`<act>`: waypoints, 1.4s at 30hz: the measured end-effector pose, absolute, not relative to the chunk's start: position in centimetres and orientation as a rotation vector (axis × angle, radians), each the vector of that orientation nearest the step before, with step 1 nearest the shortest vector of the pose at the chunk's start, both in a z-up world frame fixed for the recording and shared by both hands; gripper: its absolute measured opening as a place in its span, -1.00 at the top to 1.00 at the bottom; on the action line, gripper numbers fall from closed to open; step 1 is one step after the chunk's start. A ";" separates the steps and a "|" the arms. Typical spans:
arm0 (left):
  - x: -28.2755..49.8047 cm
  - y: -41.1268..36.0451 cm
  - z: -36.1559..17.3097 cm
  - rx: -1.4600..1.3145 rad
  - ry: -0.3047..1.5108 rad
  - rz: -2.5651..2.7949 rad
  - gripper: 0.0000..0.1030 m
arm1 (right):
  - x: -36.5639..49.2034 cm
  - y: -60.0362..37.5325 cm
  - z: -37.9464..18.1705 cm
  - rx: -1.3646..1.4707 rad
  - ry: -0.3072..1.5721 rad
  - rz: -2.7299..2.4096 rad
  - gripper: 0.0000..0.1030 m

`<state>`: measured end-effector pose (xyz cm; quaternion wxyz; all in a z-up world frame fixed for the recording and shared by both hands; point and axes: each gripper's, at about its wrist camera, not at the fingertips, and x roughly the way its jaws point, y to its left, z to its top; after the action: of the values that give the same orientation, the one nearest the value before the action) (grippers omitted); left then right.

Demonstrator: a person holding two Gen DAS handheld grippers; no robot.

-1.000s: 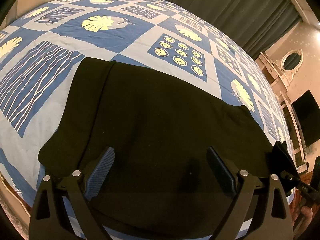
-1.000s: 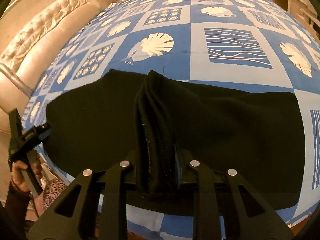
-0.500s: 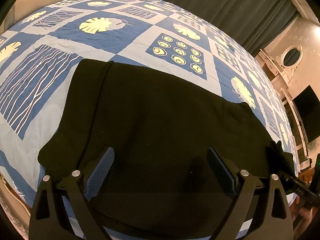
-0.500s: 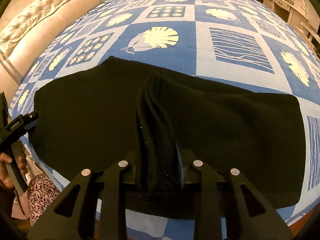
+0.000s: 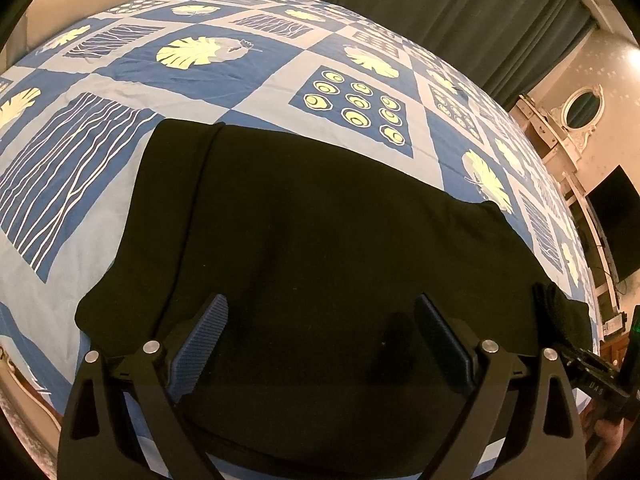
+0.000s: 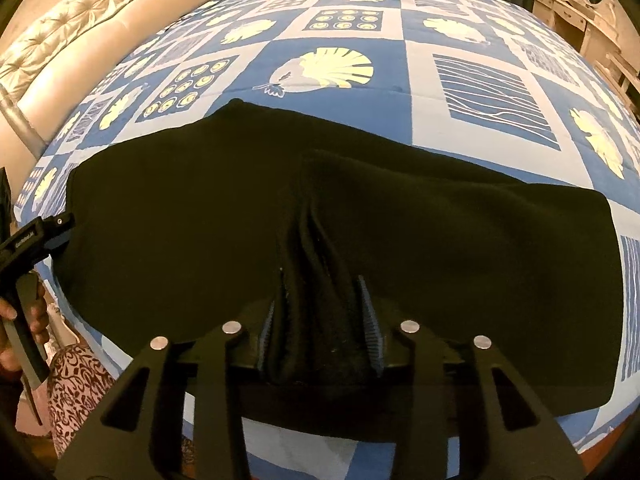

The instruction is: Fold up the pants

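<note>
The black pants (image 5: 320,240) lie spread flat on the blue patterned bedspread (image 5: 240,68), near its front edge. My left gripper (image 5: 320,320) is open and empty, hovering just above the pants' near part. My right gripper (image 6: 322,280) is shut on a bunched fold of the pants (image 6: 316,312), with fabric rising between the pads (image 6: 366,308). The pants in the right wrist view (image 6: 480,248) spread to both sides. The right gripper shows at the far right of the left wrist view (image 5: 592,376), the left gripper at the left edge of the right wrist view (image 6: 32,240).
A tufted cream headboard (image 6: 80,32) runs along the bed's left side. Dark curtains (image 5: 440,12), white furniture with an oval mirror (image 5: 580,108) and a dark screen (image 5: 616,220) stand beyond the bed. The bed's front edge is close under both grippers.
My right gripper has lowered with the fold, which now lies flatter on the pants, and its pads have parted slightly. My left gripper has barely moved.
</note>
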<state>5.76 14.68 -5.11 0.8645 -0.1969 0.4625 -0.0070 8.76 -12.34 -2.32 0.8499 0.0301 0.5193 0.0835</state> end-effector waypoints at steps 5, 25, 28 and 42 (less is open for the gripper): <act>5.8 14.5 -5.1 -0.401 0.970 -0.014 -0.81 | 8.5 -11.6 -2.4 0.053 1.089 0.185 0.15; 5.9 14.2 -5.2 -0.356 0.969 -0.017 -0.82 | 6.9 -9.8 -1.9 0.025 1.066 0.255 -0.01; 5.9 14.1 -5.2 -0.350 0.968 -0.018 -0.82 | 6.3 -10.0 -1.1 0.056 1.058 0.309 -0.05; 5.9 14.1 -5.2 -0.341 0.966 -0.017 -0.82 | 2.8 -35.3 3.5 0.695 0.907 0.196 -0.48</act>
<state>5.88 14.07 -5.25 0.8716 -0.1633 0.4622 -0.0081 2.76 -35.28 3.46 0.8366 0.3283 0.4287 0.0928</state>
